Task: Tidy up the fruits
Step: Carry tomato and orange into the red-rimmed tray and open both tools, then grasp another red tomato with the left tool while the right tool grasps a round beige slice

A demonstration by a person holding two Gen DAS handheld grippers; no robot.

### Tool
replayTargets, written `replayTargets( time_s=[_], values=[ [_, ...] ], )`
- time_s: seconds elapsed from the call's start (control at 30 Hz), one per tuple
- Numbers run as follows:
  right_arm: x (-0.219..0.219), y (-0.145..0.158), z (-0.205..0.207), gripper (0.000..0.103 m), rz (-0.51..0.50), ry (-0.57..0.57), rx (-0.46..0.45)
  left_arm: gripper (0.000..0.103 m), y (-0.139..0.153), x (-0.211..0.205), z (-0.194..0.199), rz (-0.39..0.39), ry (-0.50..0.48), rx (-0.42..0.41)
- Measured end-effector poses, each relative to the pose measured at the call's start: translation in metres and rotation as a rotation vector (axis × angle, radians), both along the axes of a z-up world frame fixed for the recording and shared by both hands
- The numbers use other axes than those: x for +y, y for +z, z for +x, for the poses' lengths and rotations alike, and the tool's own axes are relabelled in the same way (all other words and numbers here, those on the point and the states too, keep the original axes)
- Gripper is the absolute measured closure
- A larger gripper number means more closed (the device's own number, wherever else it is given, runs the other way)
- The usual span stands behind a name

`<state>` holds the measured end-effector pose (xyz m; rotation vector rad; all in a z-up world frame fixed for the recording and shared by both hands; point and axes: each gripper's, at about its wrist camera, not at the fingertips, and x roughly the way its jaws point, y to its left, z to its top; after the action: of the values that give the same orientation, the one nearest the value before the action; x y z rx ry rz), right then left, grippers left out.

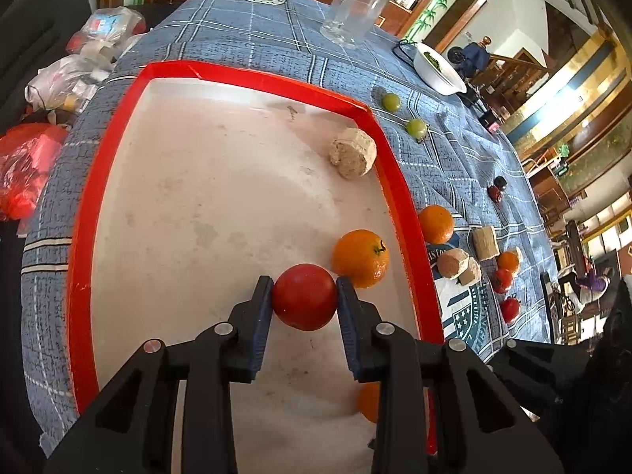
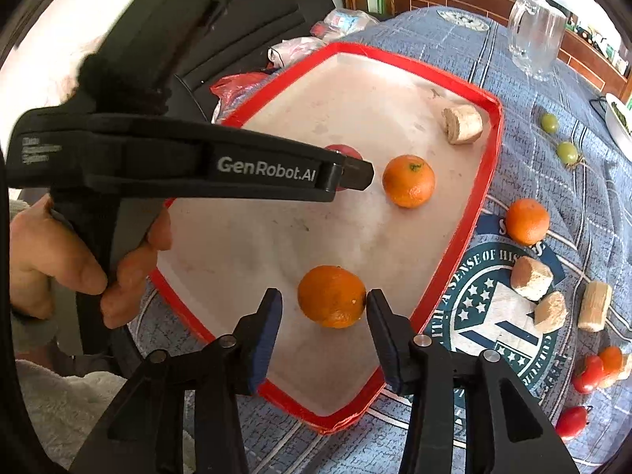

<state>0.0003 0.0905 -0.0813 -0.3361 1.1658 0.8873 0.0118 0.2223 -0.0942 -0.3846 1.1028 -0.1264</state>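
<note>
Red-rimmed white tray (image 1: pixel 79 237) took up most of the blue plaid tablecloth (image 1: pixel 245 43) and served, by my reading, as the collecting place for the fruit. Fruit not yet gathered lay on the cloth to its right: an orange (image 2: pixel 527 221), two green grapes (image 2: pixel 549 122), small tomatoes (image 2: pixel 587 373), and pale cut chunks (image 2: pixel 531 278) I could not identify. Inside the tray sat one such chunk (image 1: pixel 352 153) near the far rim and a mandarin (image 1: pixel 360 258). Left gripper (image 1: pixel 304 296) was clamped on a red tomato (image 1: pixel 304 296), held low over the tray floor beside that mandarin, probably for setting down. Right gripper (image 2: pixel 324 303) straddled a second mandarin (image 2: pixel 331 296) resting in the tray; jaws spread, one pad touching the peel, the other clear, so no grip.
</note>
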Motion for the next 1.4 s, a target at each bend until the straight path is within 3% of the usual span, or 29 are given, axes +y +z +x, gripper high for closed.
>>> replayTargets(
  time_s=[0.03, 0.13, 0.37, 0.47, 0.9, 0.97, 1.4],
  values=[
    [-0.002, 0.003, -0.001, 0.053, 0.006, -0.001, -0.004, 0.072, 0.001, 0.000, -0.001, 0.000, 0.006, 0.000],
    [-0.009, 0.011, -0.002, 0.046, 0.027, -0.007, -0.021, 0.042, 0.006, 0.000, -0.003, 0.001, 0.027, -0.019],
    [-0.037, 0.028, 0.004, 0.038, 0.074, -0.066, -0.043, 0.041, 0.020, -0.009, -0.002, 0.012, 0.036, -0.051],
    [-0.052, 0.033, 0.009, 0.035, 0.088, -0.108, -0.051, 0.032, 0.025, -0.016, -0.001, 0.017, 0.040, -0.055],
    [-0.133, 0.047, 0.032, 0.030, 0.117, -0.285, -0.072, 0.030, 0.044, -0.058, 0.007, 0.027, 0.022, -0.090],
    [-0.152, 0.047, 0.035, 0.030, 0.122, -0.334, -0.064, 0.022, 0.047, -0.065, 0.007, 0.025, 0.014, -0.098],
    [-0.254, 0.032, 0.041, 0.029, 0.129, -0.528, -0.014, 0.022, 0.050, -0.128, 0.002, 0.047, -0.087, -0.089]
  ],
)
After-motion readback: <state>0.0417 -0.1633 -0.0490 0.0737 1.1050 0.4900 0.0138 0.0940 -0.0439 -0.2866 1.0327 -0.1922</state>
